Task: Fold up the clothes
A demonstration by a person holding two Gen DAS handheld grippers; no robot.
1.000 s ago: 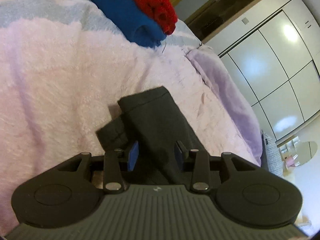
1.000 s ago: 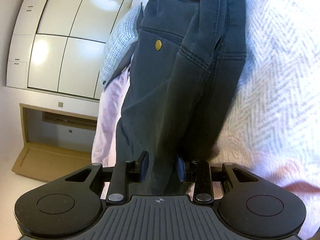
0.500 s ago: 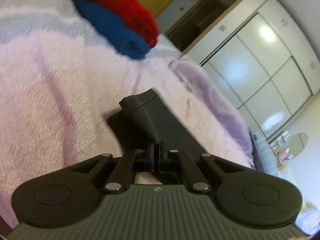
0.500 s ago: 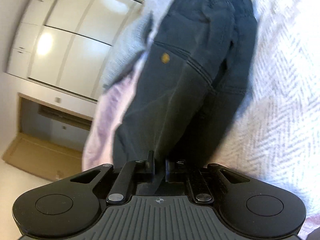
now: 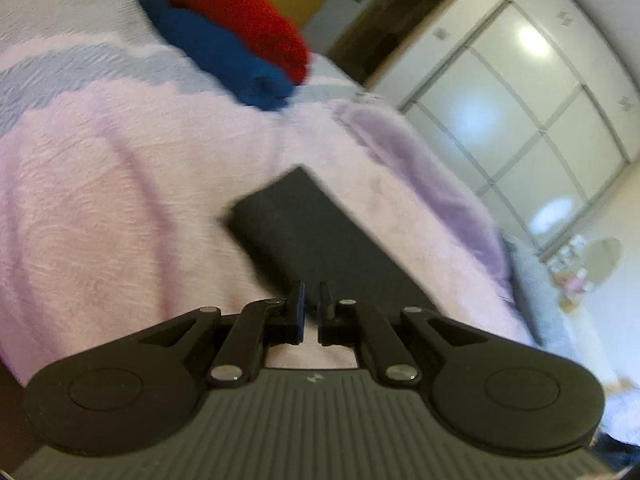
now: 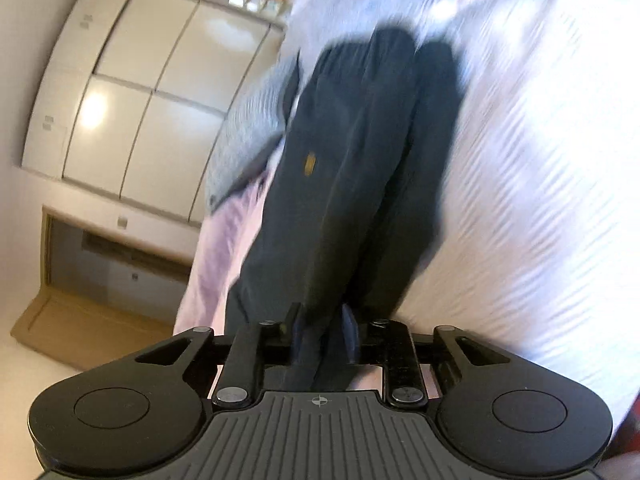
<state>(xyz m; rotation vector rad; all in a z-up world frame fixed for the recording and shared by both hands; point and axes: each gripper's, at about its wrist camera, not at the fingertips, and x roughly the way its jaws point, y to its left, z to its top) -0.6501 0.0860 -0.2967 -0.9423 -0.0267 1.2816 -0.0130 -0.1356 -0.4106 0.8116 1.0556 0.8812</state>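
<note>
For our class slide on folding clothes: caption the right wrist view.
Right tongs, opening, with dark trousers between their tips on a pale bedspread.

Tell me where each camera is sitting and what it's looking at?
Left wrist view: sits on the left tongs, looks along a dark trouser leg across the pink blanket toward a red and blue pile.
Right wrist view: sits on the right tongs, looks along the trousers with the brass button.
Both show the trousers, blanket and white wardrobe; no hand shows.

Trousers (image 5: 320, 240) on the blanket (image 5: 100, 200), two folded garments (image 5: 236, 52) beyond.
</note>
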